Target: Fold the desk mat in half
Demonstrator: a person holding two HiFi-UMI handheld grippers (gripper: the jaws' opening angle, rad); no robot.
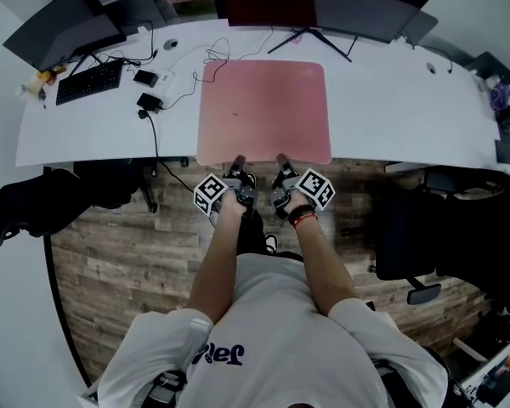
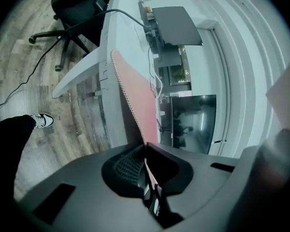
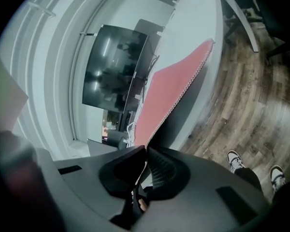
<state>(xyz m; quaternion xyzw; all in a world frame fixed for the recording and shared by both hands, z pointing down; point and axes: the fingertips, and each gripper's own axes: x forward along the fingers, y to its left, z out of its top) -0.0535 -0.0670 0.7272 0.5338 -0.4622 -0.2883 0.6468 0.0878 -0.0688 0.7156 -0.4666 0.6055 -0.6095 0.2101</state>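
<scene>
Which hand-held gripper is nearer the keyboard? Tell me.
Left. The left hand-held gripper clamps the desk mat at its near edge, on the side toward the keyboard; the right hand-held gripper clamps that edge farther away.

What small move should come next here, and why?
The left tool and right tool are each shut on the near edge of the pink desk mat, whose rest lies unfolded on the desk. So probably lift that edge with both and carry it toward the far edge.
</scene>
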